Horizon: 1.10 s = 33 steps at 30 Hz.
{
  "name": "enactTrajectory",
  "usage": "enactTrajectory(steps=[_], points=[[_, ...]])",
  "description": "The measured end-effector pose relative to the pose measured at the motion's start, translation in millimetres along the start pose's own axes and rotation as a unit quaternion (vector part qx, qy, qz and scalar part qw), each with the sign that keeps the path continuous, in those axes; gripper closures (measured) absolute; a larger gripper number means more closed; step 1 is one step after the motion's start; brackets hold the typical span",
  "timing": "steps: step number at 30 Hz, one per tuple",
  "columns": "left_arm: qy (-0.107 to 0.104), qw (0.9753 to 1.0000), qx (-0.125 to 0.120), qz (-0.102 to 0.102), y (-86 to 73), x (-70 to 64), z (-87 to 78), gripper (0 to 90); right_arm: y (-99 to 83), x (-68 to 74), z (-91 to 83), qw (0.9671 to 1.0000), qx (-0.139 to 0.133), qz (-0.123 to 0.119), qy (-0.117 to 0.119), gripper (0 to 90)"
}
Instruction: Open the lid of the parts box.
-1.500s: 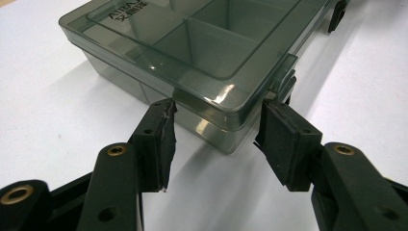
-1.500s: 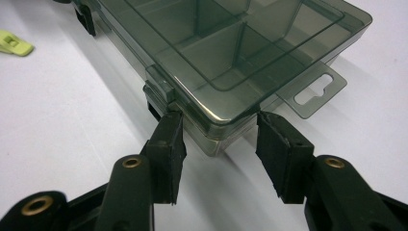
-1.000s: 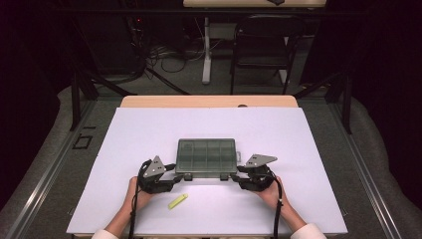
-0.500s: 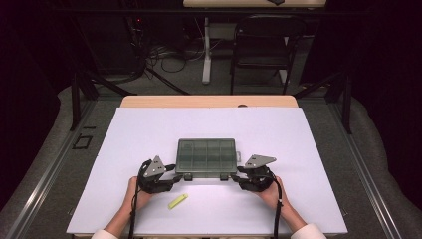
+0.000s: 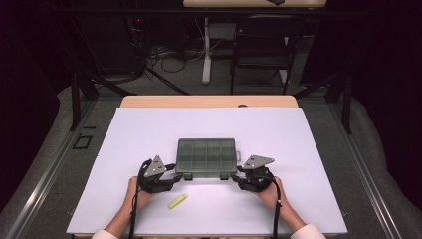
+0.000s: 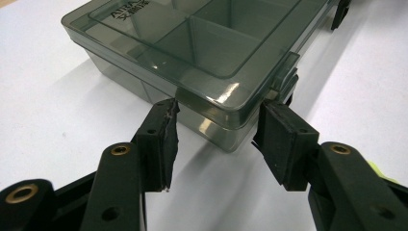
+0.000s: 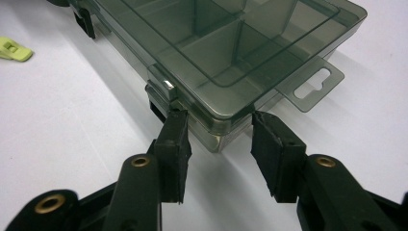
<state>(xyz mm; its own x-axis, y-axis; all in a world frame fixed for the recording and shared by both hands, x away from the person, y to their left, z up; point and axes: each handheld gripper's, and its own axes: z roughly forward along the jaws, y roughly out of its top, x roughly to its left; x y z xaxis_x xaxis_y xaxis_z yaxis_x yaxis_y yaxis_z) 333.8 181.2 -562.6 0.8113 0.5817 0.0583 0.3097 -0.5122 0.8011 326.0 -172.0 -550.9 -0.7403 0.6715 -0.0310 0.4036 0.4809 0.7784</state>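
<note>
- On the white table [image 5: 149, 124], near the person's edge, the box [image 5: 206, 155] is sitting flat with its lid down, and both grippers are crowding its near corners.
- Smoked, see-through plastic is letting the dividers show: a grid of compartments, all looking empty, with raised lettering on the lid in the left gripper view.
- At the box's left near corner the left gripper [image 6: 216, 127] is standing released, jaws spread either side of the corner, one pad right at the wall, nothing pinched.
- Mirroring it, the right gripper [image 7: 219, 132] is gaping around the right near corner, pads just beside the plastic, holding nothing.
- Two latches [image 5: 188, 176] are hanging off the front edge; my read is they're being lined up for opening.
- To do it well, each jaw should be catching a latch tab rather than the corner, both sides working evenly so the box isn't skidding on the smooth top.
- A clear hang tab [image 7: 312, 82] is sticking out from the box's side, worth avoiding.
- Smallest of all, a yellow-green clip [image 5: 177, 201] is lying loose on the table, near the left gripper.
</note>
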Motion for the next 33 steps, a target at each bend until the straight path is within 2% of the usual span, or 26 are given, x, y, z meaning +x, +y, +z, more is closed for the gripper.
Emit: enactTrajectory(steps=[4,10,12,16,20,22,24,26,28,33], points=[[0.000,1.0000,-0.001,-0.001,-0.2,0.1,0.2,49.2,0.1,-0.3,-0.4,1.0000,0.002,0.006,0.002,56.9],[-0.002,1.0000,-0.002,0.000,-0.9,0.2,0.3,49.6,-1.0,-2.5,-0.4,0.9996,-0.007,0.028,0.008,58.7],[-0.003,1.0000,-0.003,-0.001,-1.1,0.4,0.4,49.7,-1.3,-2.8,-0.2,0.9995,-0.010,0.029,0.008,59.2],[-0.003,1.0000,-0.004,-0.002,-1.3,0.7,0.5,49.9,-2.5,-4.5,-1.3,0.9986,-0.011,0.049,0.016,61.0],[-0.002,1.0000,-0.003,-0.001,-1.2,0.6,0.6,49.9,-2.8,-4.1,-0.8,0.9988,-0.014,0.044,0.013,61.2],[0.000,1.0000,0.000,0.003,-0.7,0.4,0.5,50.3,-1.4,-2.2,-1.1,0.9995,-0.007,0.029,0.005,61.1],[0.001,1.0000,0.003,0.004,0.0,0.9,0.6,50.1,-0.2,-2.3,-1.2,0.9995,-0.002,0.031,0.006,60.2],[0.004,1.0000,0.003,-0.003,0.3,1.3,1.7,46.9,0.8,-1.5,-0.9,0.9996,-0.004,0.027,-0.001,54.0],[0.005,1.0000,0.002,-0.005,0.5,1.7,1.9,44.1,2.2,-1.4,-0.4,0.9997,-0.002,0.025,0.002,51.0],[0.004,1.0000,-0.002,-0.004,1.4,0.1,3.9,43.1,2.9,0.1,3.2,0.9998,0.001,0.021,-0.004,50.8]])
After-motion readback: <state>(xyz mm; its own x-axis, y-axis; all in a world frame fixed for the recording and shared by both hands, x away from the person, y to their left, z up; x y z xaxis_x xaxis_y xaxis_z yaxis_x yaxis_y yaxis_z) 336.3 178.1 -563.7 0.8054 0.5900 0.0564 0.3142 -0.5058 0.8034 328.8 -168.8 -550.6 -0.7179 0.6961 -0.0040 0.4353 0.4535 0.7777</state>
